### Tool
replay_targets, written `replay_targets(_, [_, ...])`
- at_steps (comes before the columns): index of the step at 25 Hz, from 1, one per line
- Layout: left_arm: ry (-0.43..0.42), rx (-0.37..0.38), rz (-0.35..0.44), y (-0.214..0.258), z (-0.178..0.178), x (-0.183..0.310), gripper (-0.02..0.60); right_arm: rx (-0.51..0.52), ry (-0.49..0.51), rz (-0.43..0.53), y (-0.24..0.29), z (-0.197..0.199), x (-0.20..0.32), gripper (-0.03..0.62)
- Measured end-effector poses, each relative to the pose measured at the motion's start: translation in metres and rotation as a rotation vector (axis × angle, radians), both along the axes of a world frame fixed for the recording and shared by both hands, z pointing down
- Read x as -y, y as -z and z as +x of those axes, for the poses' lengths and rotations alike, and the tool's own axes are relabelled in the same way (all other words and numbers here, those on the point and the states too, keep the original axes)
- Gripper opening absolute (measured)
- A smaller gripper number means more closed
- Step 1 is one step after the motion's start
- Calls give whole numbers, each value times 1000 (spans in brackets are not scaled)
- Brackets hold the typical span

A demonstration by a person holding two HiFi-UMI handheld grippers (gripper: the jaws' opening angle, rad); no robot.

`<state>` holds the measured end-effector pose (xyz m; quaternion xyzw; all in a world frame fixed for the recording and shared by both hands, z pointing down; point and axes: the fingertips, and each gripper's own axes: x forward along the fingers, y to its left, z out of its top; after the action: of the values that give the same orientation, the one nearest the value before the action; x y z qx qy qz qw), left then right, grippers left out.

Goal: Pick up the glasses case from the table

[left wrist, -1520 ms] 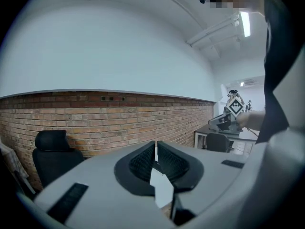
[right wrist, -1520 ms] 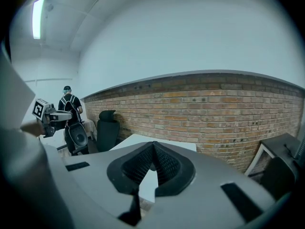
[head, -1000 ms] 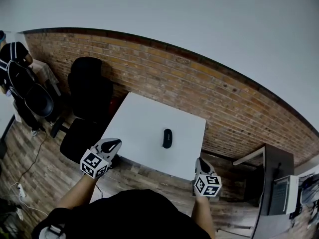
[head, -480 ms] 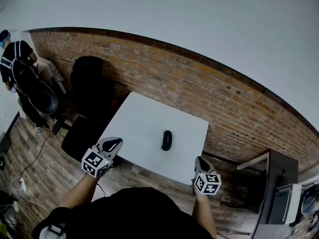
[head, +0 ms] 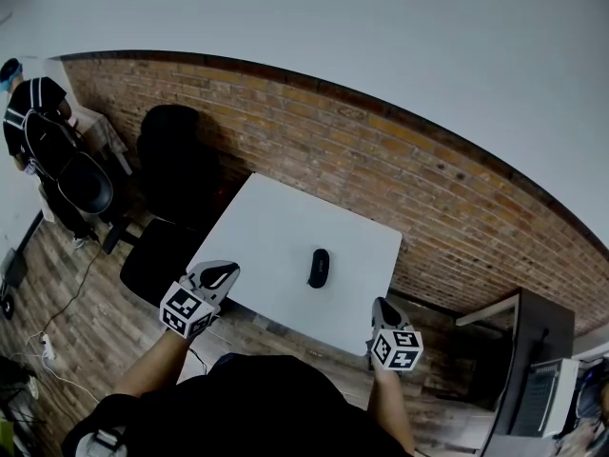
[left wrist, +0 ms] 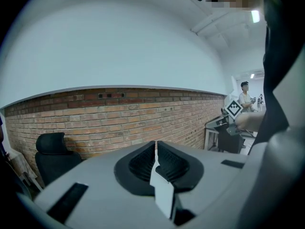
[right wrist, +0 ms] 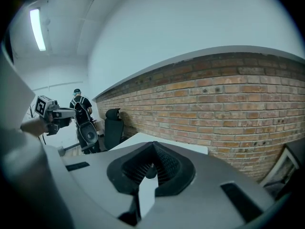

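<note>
Room is plentiful around the white table (head: pixel 276 231). Its far edge sits close to the brick wall (head: pixel 381 160). Its near edge faces the person, with bare wooden floor (head: pixel 76 322) in front of it and off to its left. A black chair (head: pixel 176 179) stands just beside the table's left edge. A dark desk (head: pixel 533 341) stands well apart on the table's right. Another person (head: pixel 33 112) stands far off to the table's left, past the chair. The table top is bare but for one thing.

The left gripper (head: pixel 221 278) hangs at the table's near left corner, with its tip just over the edge. Its jaws are pressed together and hold nothing. The right gripper (head: pixel 383 309) hangs at the table's near right corner. Its jaws are also closed tight, with nothing in them.

Since a second ago, both grippers have come a little closer to the table. The left tip now reaches a bit further over the edge. The case has not moved.

The glasses case (head: pixel 319 268) lies flat near the middle of the table, a little toward the right side. It is small, dark and rounded. Its long way runs from the table's near edge toward the wall edge. No gripper touches it.
</note>
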<state>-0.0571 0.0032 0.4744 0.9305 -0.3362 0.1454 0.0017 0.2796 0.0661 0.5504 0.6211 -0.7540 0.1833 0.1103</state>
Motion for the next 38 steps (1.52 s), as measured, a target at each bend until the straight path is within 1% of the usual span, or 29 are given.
replay_targets(9, [3, 20, -19, -7, 1, 1, 23, 8, 32, -8, 0, -5, 10, 15])
replay_targets(17, [-5, 29, -31, -13, 1, 13, 25, 8, 19, -3, -2, -3, 22, 15])
replay_targets(25, [-22, 8, -29, -14, -1, 46, 25, -5, 1, -26, -9, -7, 42, 15])
replay_targets(29, [-27, 10, -45, -19, -8, 63, 25, -5, -19, -29, -8, -9, 58, 15])
replay_targets(38, [-52, 0, -53, -19, -14, 122, 25, -12, -43, -47, -9, -19, 100, 15])
